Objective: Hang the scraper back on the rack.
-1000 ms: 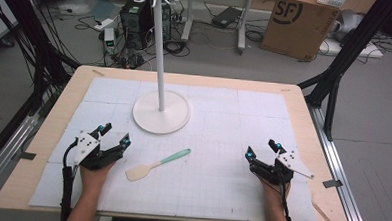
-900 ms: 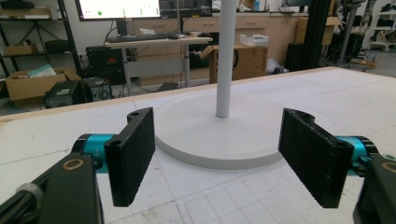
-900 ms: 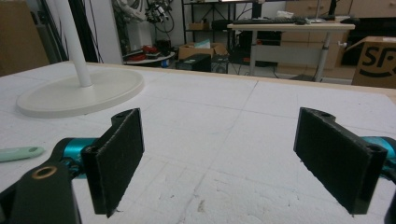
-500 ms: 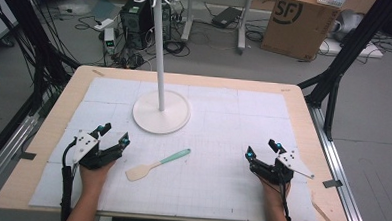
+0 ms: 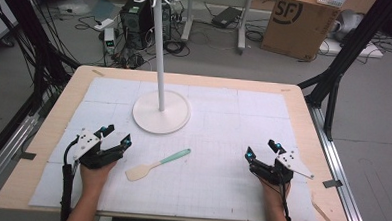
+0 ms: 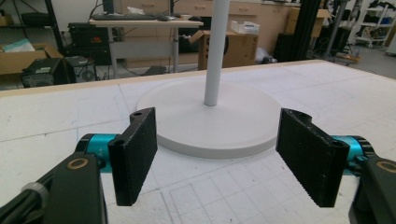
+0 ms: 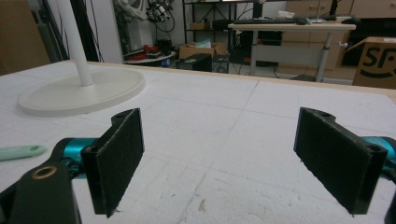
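The left gripper [image 5: 114, 137] and right gripper [image 5: 262, 151] are resting on the table [image 5: 243, 117], jaws spread and gripping nothing. The spatula [image 5: 156, 164] is lying between them. The stand [image 5: 161, 84] is rising beyond, its top cut off in both gripper views.

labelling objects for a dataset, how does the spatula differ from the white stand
The small spatula with a mint green handle and pale wooden blade lies flat on the white gridded mat; the tall white stand with a round base stands upright. The spatula is two-coloured, the stand all white. The spatula is far smaller than the stand. Both rest on the mat, between the two grippers.
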Motion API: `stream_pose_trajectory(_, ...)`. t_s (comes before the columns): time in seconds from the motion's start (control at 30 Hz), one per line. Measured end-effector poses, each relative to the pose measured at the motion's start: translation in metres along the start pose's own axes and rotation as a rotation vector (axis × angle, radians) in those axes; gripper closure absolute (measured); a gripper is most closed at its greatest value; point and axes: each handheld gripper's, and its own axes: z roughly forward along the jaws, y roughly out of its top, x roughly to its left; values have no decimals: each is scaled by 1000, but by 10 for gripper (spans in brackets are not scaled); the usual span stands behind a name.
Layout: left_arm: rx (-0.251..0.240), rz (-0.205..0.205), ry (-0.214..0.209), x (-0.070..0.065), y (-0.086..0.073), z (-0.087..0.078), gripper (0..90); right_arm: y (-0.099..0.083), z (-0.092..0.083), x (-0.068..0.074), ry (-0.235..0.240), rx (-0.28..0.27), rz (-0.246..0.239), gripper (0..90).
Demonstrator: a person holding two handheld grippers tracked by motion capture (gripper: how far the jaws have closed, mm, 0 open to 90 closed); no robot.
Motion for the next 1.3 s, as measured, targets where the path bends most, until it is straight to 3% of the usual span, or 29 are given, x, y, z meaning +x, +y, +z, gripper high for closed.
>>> stream_pose_trajectory(0.27, 1, 5, -4, 0, 0, 1, 297, 0, 0, 0, 5, -1, 5, 153)
stream_pose_trajectory(0.63, 7, 28, -59, -3, 1, 1, 298, 0, 0, 0, 4, 4, -2, 153)
stream_pose_trajectory(0.93, 4, 29, -64, -2, 1, 1, 312, 0, 0, 0, 0, 3, 0, 153)
stream_pose_trajectory(1.1, -6, 13, -92, -1, 1, 1, 317, 0, 1, -1, 9, -5, -1, 154)
stream_pose_trajectory(1.3, -13, 23, -164, -3, 2, 2, 316, 0, 1, 0, 9, 0, -4, 153)
